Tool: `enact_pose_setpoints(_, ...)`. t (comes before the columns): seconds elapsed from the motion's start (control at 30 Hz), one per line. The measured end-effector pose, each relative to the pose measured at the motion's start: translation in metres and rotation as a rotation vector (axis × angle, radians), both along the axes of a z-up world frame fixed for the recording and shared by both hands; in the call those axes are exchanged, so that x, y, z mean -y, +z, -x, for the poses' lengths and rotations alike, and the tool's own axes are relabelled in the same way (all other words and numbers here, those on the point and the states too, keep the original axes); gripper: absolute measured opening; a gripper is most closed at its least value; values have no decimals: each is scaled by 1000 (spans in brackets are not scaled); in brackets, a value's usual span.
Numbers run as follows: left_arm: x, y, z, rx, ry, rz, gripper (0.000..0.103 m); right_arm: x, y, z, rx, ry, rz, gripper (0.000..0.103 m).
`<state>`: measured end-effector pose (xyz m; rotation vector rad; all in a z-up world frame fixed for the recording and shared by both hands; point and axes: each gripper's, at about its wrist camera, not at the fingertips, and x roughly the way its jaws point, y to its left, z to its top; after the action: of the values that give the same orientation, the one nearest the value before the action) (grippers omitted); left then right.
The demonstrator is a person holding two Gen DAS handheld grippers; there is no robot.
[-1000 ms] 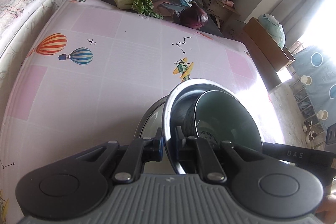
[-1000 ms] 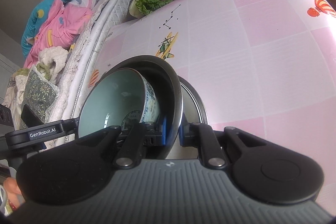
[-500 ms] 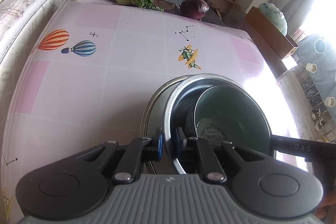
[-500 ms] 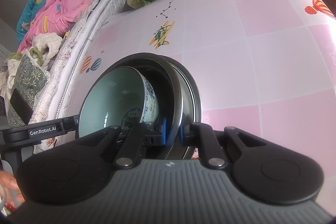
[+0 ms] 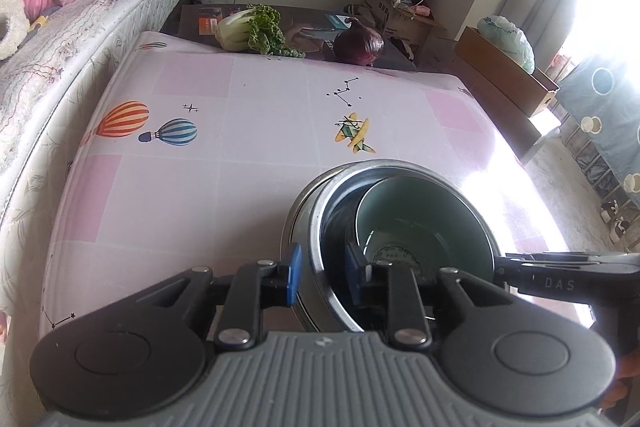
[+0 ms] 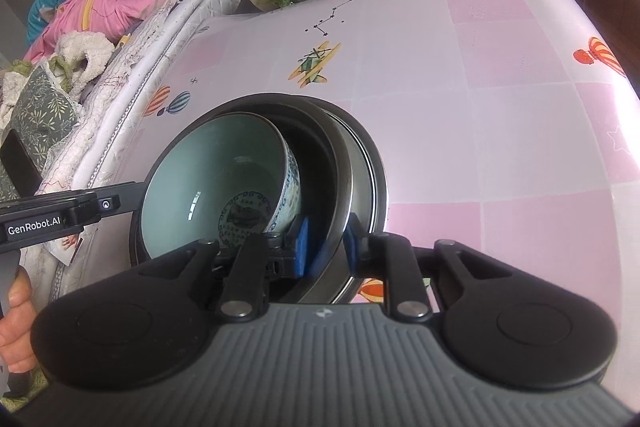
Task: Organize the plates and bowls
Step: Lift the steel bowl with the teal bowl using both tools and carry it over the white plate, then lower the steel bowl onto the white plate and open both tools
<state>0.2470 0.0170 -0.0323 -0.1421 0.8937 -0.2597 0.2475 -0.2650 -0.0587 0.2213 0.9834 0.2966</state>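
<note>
Both wrist views look steeply down, close, from opposite sides onto the same steel bowl (image 5: 320,227) (image 6: 360,163).

You can count two grippers, one steel bowl (image 5: 320,227), one green bowl (image 5: 424,223) inside it, one steel plate (image 6: 370,163) under them, one leafy cabbage (image 5: 248,29) and one purple cabbage (image 5: 360,45).
</note>
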Motion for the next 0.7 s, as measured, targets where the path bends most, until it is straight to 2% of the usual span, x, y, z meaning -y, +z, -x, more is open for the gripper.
enact_pose_setpoints(0.07, -2, 4, 5, 17, -2, -4, 40, 0, 2, 5, 7, -1, 5, 19)
enact_pose_setpoints(0.17, -5, 8, 14, 32, 4, -4, 47, 3, 4, 15, 10, -7, -14, 20)
enact_pose_setpoints(0.23, -6, 10, 20, 42, 8, -4, 58, 6, 6, 23, 13, -13, -33, 21)
enact_pose_setpoints(0.27, -7, 12, 24, 49, 12, -5, 62, 7, 8, 28, 20, -20, -41, 25)
enact_pose_setpoints(0.33, -8, 15, 32, 59, 25, -18, 65, 9, 12, 41, 44, -39, -42, 43)
enact_pose_setpoints(0.37, -9, 16, 35, 57, 32, -24, 71, 11, 15, 49, 64, -49, -51, 55)
enact_pose_setpoints(0.4, -10, 17, 38, 51, 46, -35, 78, 13, 18, 57, 82, -55, -57, 59)
enact_pose_setpoints(0.47, -11, 21, 50, 53, 82, -57, 86, 15, 26, 75, 122, -65, -45, 65)
enact_pose_setpoints(0.5, -11, 22, 57, 61, 96, -65, 89, 16, 30, 85, 145, -72, -32, 74)
enact_pose_setpoints(0.63, -6, 26, 79, 82, 108, -123, 97, 19, 48, 123, 235, -93, 15, 87)
enact_pose_setpoints(0.7, -1, 29, 91, 100, 112, -157, 101, 19, 58, 144, 279, -104, 40, 97)
